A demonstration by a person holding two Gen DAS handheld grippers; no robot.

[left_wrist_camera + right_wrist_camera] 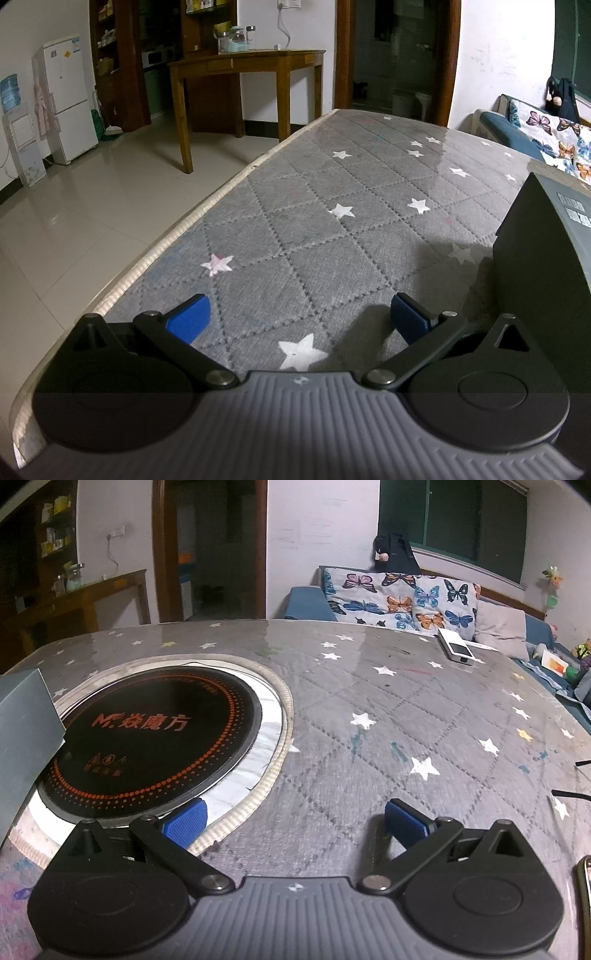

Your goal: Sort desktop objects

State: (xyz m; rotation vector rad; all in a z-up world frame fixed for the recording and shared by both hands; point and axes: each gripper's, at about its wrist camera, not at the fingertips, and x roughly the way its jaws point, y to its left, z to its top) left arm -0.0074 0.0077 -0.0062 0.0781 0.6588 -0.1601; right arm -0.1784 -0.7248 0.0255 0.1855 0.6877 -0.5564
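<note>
Blue-padded jaws of both grippers, left (300,318) and right (294,821), gape apart, empty.

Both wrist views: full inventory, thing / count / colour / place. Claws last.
Table cover: 1, grey quilted with white stars, over the whole tabletop.
Induction cooktop: 1, black disc with orange lettering and a silver ring, set into the table, left in the right wrist view.
Box: 1, dark grey, upright on the table, right edge of the left wrist view.
White device: 1, white, far right part of the table.
Butterfly cushion: 1, white with coloured butterflies, on the blue sofa behind.
Wooden side table: 1, brown, against the far wall.
Fridge: 1, white, far left.
Left claw: blue pads, open, empty.
Right claw: blue pads, open, empty.
</note>
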